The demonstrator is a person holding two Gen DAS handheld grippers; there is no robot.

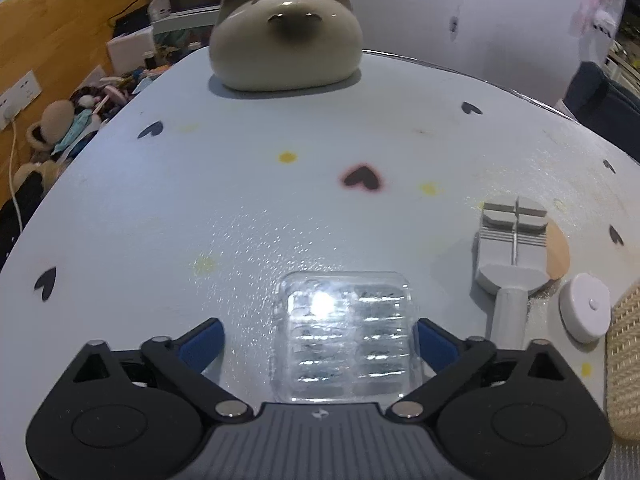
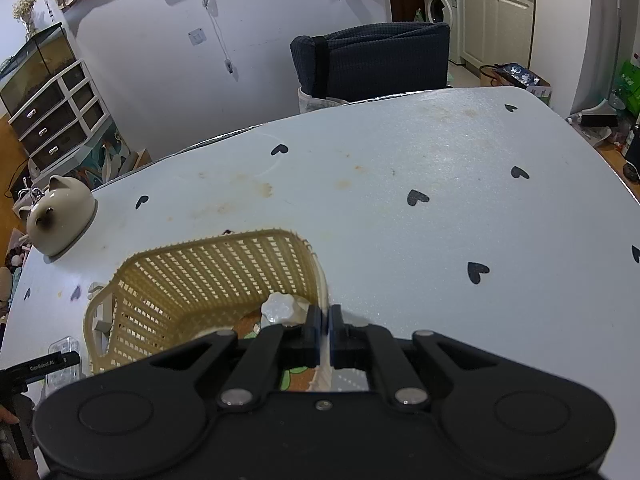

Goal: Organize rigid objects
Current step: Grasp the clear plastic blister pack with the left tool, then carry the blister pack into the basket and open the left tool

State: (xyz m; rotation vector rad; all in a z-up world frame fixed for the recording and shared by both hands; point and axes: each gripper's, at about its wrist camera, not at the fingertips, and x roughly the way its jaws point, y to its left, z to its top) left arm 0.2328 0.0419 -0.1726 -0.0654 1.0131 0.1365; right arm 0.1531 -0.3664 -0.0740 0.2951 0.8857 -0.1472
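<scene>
Spread wide, the left gripper (image 1: pixel 318 338), blue-padded fingers (image 1: pixel 204 344) flanking a clear ribbed plastic case (image 1: pixel 346 338) flat on the table (image 1: pixel 240 208), right pad just at its edge, left pad apart. Glossy and glaring under the light, that case, rounded at the corners. Just to its right, a grey plastic tool (image 1: pixel 510 252), grooved block up top, round handle below, partly over a peach-coloured disc (image 1: pixel 558 254); beside that, a smooth white round puck (image 1: pixel 586 308). At the far edge, a glazed ceramic cat-shaped jar (image 1: pixel 286 40), beige, dark at the muzzle. Only a sliver of woven lattice at the right margin there. From the right wrist, the whole thing instead: a cream plastic mesh basket (image 2: pixel 208 276), open grid walls, serrated rim. Pinched tight on the basket's right wall, the right gripper (image 2: pixel 325 330), jaws nearly meeting with the thin rim between them. Inside the basket, a white lobed knob-like piece (image 2: pixel 278 308), glossy. Also shown there and not in the left view: a dark quilted chair (image 2: pixel 372 60) behind the table. Matte pale-blue tabletop throughout, black heart prints, brownish stains.
</scene>
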